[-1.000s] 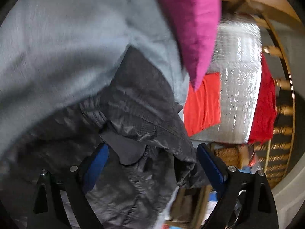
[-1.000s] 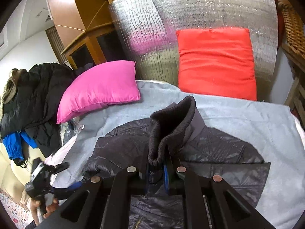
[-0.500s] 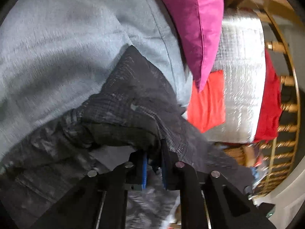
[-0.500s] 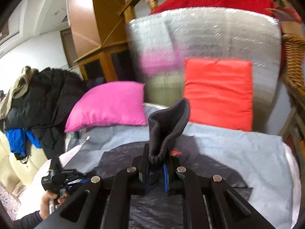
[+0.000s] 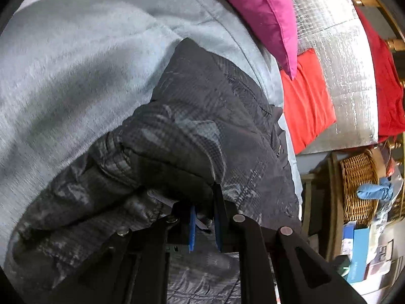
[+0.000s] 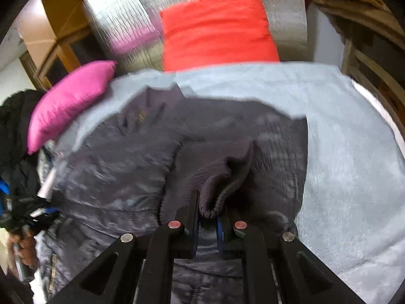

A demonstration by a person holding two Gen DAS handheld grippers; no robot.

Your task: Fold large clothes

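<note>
Already we had both tools clamped on the dark jacket (image 6: 227,131), which lay spread over the grey blanket (image 6: 354,152) in front of the pink pillow (image 6: 68,101) and red pillow (image 6: 217,27). Our left gripper (image 5: 205,224) pinched a padded fold; our right gripper (image 6: 207,224) bit the ribbed knit collar (image 6: 217,185). The slick shell (bulky, too) seemed likely to slide from the left jaws if we pulled unevenly, spoiling the fold and dragging the blanket askew.
</note>
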